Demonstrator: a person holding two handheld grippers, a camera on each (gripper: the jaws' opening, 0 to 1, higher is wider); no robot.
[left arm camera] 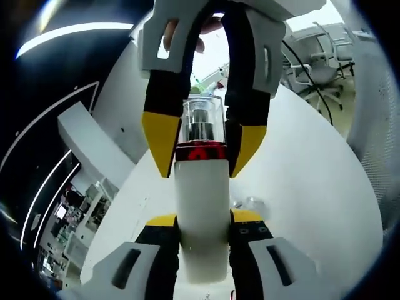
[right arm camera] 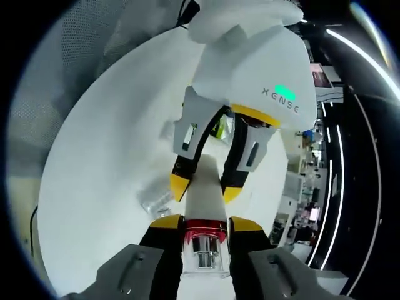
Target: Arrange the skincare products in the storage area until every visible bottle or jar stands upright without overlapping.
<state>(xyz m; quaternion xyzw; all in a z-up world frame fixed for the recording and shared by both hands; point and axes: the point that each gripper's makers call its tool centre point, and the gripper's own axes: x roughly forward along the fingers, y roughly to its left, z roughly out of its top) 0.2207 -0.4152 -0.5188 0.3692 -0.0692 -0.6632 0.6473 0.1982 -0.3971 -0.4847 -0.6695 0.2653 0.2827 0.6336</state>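
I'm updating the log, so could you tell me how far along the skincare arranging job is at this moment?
Nothing visibly stands arranged yet. In hand: both grippers clamp one white pump bottle above the white table; the left gripper holds its body, the right gripper its red-banded clear cap end. A small clear item lies on the table. Left: standing the bottle upright, then whatever else remains.

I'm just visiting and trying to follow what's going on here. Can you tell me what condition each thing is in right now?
White bottle: held off the table by both grippers, clear cap on.
Clear cap: on the bottle above a red band.
Left gripper: shut on the bottle's white body.
Right gripper: shut on the bottle's cap end.
Small clear item: lying on the white table.
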